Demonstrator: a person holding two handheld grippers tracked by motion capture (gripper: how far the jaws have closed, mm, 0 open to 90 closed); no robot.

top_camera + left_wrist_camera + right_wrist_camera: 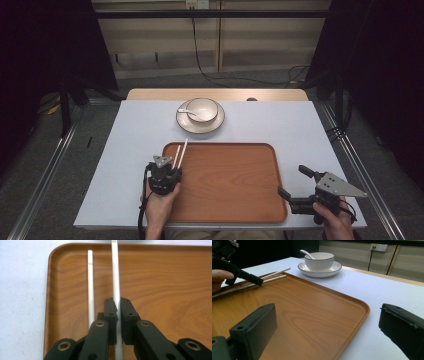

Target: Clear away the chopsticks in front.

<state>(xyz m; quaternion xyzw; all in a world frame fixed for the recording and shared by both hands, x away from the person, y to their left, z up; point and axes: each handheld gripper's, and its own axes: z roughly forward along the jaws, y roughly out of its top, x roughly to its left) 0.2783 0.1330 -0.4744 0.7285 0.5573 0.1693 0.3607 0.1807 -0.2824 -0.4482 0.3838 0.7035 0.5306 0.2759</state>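
Note:
Two white chopsticks lie lengthwise at the left end of a wooden tray (240,210). My left gripper (118,306) is shut on the right-hand chopstick (115,275), whose far end reaches past the tray's far rim. The other chopstick (90,285) lies free on the tray just left of the jaws. From above, the left gripper (175,170) sits over the tray's left edge, with the held chopstick (183,149) beside the loose one (176,154). My right gripper (295,182) stands open at the tray's near right corner, and its jaws straddle the tray rim (362,307) with nothing gripped.
A white bowl (202,109) with a white spoon (188,113) in it stands on a white plate (186,123) beyond the tray's far edge. The table top (300,125) is pale, with a wooden strip at its far side. The floor and cables lie beyond.

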